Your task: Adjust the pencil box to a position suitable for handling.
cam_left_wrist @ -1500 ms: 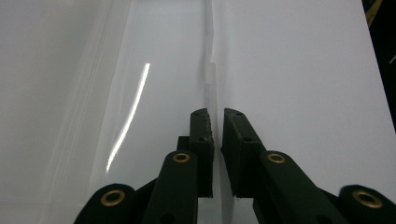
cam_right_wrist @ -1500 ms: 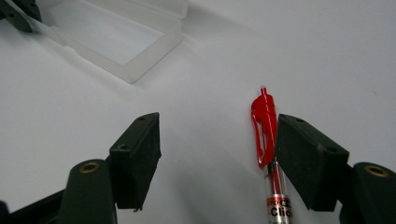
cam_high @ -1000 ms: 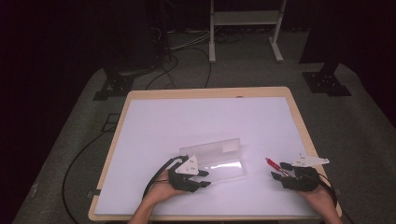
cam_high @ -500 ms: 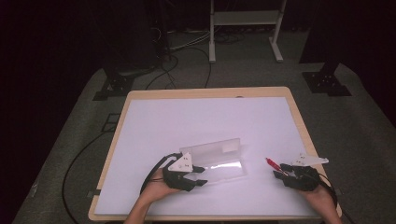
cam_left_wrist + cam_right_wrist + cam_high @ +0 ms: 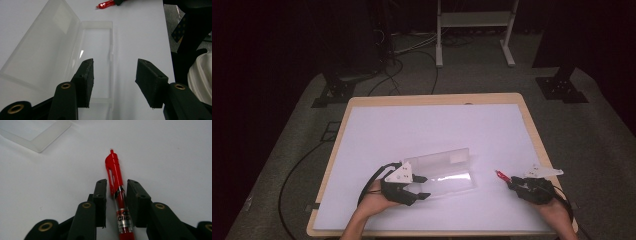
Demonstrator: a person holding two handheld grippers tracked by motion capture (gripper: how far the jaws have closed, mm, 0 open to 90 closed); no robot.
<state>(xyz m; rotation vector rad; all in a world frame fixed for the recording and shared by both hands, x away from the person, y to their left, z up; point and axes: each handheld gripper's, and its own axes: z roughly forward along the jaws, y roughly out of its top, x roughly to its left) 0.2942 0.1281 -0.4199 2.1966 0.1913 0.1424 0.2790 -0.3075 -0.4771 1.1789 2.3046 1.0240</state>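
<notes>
A clear plastic case lies open on the white table, with its lid folded back beside the shallow tray. My left gripper hovers at the case's near left end. Its jaws have just been opening and stand apart over the tray edge with nothing between them. A red click pen lies flat on the table at the right. My right gripper straddles its barrel. Those jaws have just been closing, and a thin gap still shows on each side of the pen.
The table's wooden rim frames the white top. Dark floor with cables and a metal stand lies beyond the far edge. A person's hands hold both grippers at the near edge.
My left gripper has drawn back a little to the left from the case and its jaws look wider. The right hand and the pen have stayed where they were.
</notes>
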